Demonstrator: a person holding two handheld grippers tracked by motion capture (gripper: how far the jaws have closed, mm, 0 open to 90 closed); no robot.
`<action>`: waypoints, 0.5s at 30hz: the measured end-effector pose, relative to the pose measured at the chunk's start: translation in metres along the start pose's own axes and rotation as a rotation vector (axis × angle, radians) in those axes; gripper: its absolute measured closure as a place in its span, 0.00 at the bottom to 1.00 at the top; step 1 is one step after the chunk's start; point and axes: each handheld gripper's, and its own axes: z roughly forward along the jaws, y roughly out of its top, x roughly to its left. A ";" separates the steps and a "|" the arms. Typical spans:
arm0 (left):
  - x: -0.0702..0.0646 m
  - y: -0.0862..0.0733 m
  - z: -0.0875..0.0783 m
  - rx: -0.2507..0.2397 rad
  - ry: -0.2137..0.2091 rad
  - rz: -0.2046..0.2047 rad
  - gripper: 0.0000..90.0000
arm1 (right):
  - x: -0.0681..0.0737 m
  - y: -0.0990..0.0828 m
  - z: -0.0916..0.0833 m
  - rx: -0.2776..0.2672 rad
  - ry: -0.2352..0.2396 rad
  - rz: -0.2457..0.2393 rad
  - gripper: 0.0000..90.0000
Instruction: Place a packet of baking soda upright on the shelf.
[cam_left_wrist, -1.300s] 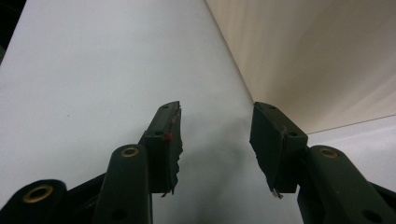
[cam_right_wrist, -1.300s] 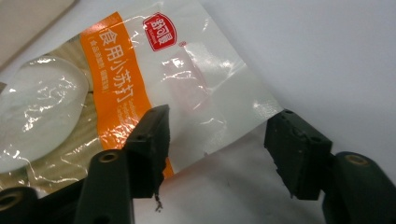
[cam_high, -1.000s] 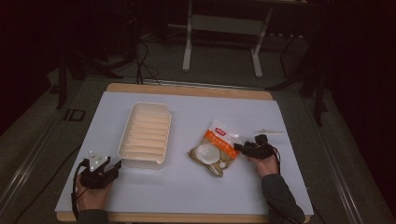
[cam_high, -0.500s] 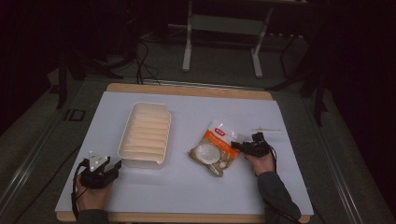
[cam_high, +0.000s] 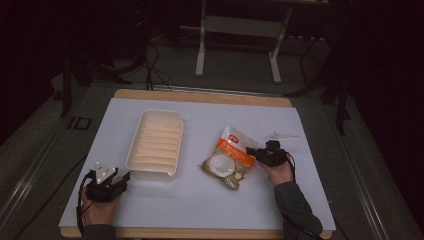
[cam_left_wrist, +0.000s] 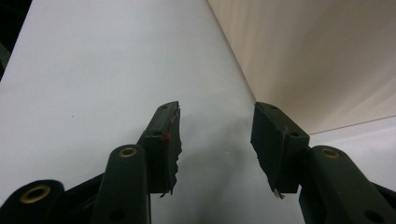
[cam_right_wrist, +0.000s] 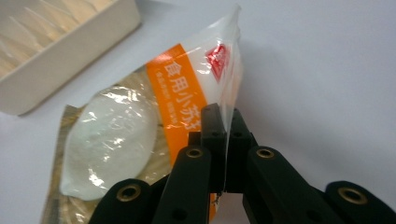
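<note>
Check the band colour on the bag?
Orange, with white characters, on the bag; clearest in the right gripper view.

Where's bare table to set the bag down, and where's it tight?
Free: the sheet between the tray and the bag, the near strip between the left gripper and the right gripper, and the far strip behind the tray. Tight: beside the small white piece.
</note>
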 end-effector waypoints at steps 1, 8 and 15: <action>0.000 0.000 0.000 0.001 0.001 0.001 0.58 | 0.002 0.002 -0.001 -0.001 0.002 -0.008 1.00; 0.000 0.000 0.000 -0.001 0.001 0.002 0.58 | 0.015 0.014 -0.008 -0.041 0.038 -0.042 1.00; 0.000 0.000 0.000 -0.002 0.000 0.003 0.58 | 0.037 0.029 -0.014 -0.063 0.065 -0.107 1.00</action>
